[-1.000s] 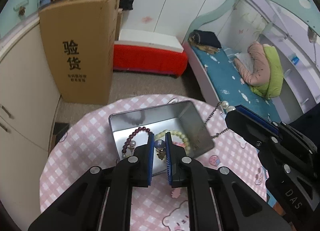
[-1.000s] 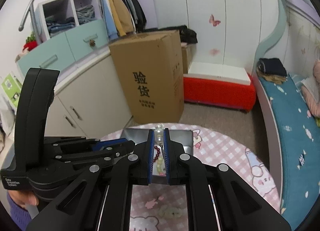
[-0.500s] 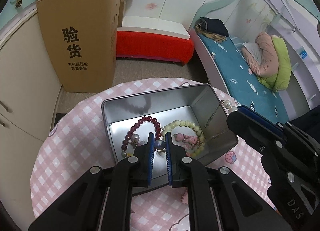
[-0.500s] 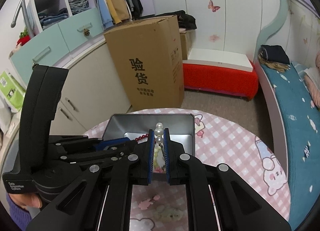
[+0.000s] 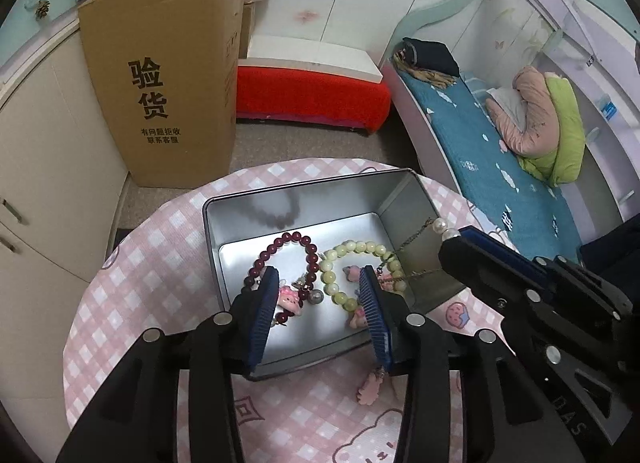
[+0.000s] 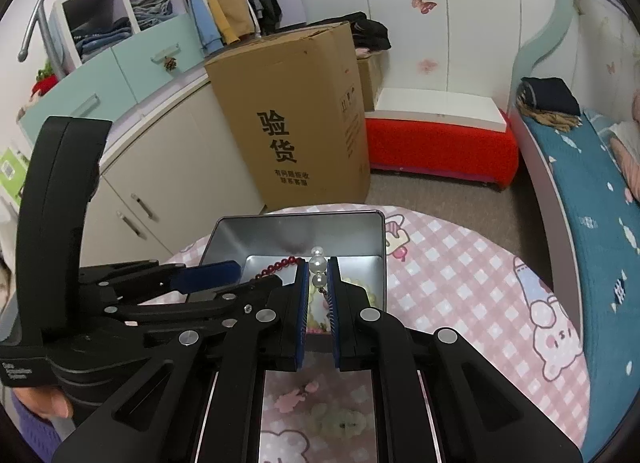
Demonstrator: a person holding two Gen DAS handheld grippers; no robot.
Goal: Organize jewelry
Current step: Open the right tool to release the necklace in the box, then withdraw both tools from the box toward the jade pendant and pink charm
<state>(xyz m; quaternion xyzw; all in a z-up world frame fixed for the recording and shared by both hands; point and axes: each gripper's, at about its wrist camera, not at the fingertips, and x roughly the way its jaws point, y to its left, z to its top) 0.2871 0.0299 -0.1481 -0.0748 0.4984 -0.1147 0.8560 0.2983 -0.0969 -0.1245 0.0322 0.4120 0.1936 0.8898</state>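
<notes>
A silver metal tin (image 5: 280, 207) stands open on the round pink checked table (image 5: 140, 263). Inside lie a dark red bead bracelet (image 5: 280, 247), a pale green bead bracelet (image 5: 360, 251) and a small grey pearl charm (image 5: 317, 296). My left gripper (image 5: 320, 283) is open over the tin, with the charm lying loose between its fingers. My right gripper (image 6: 318, 275) is shut on a pearl-and-chain necklace (image 6: 317, 263); its pearls (image 5: 440, 226) and chain hang over the tin's right wall.
A pink charm (image 5: 370, 387) lies on the table in front of the tin. A tall cardboard box (image 5: 168, 75), a red bench (image 5: 312, 95) and a bed (image 5: 500, 159) stand beyond the table. Cupboards (image 6: 160, 183) are on the left.
My left gripper has opened and let the grey pearl charm drop into the tin. Both grippers have moved closer over the tin. The right gripper still holds the necklace.
</notes>
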